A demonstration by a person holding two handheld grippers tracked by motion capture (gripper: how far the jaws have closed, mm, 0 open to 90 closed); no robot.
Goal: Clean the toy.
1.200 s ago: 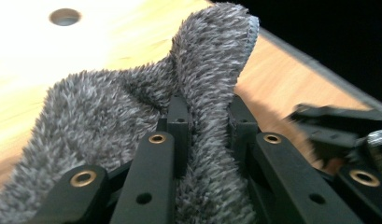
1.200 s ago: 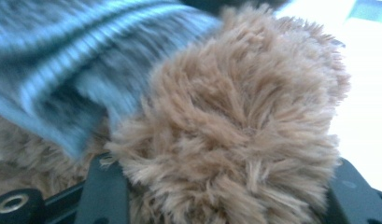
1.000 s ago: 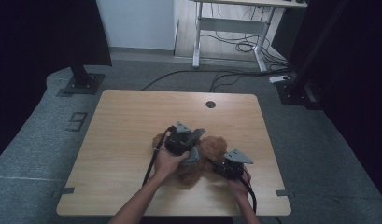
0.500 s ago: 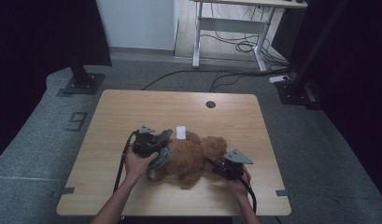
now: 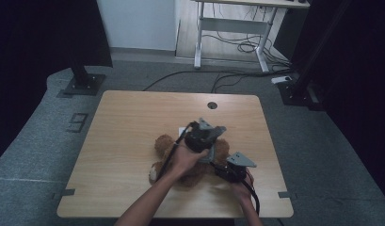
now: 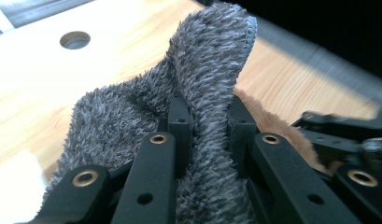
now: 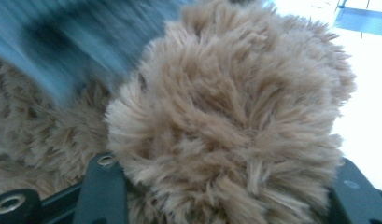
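Since the earlier frame my left gripper (image 5: 208, 137) has swung back rightward over the brown plush toy (image 5: 180, 160) near the table's (image 5: 133, 117) front edge; clamped on grey fleece (image 6: 207, 93); right gripper (image 5: 230, 170) half-open around the toy's limb.

Table (image 5: 133, 122): light wood, visible grain, smooth, slight sheen w/ glare in the left gripper view. Bear (image 7: 235, 116): tan plush, long shaggy fibres, matt. Cloth (image 6: 202, 84): grey fleecy fabric, short dense pile, stitched edge, matt. Left gripper (image 6: 207, 121): black plastic-looking bars, semi-matt, smooth, w/ brass-coloured metal rivets. Right gripper (image 5: 226, 170): black body, grey flat plate on top, matt. Floor (image 5: 39, 141): grey carpet-like, rough. Desk frame (image 5: 228, 28) at back: pale painted metal, smooth.
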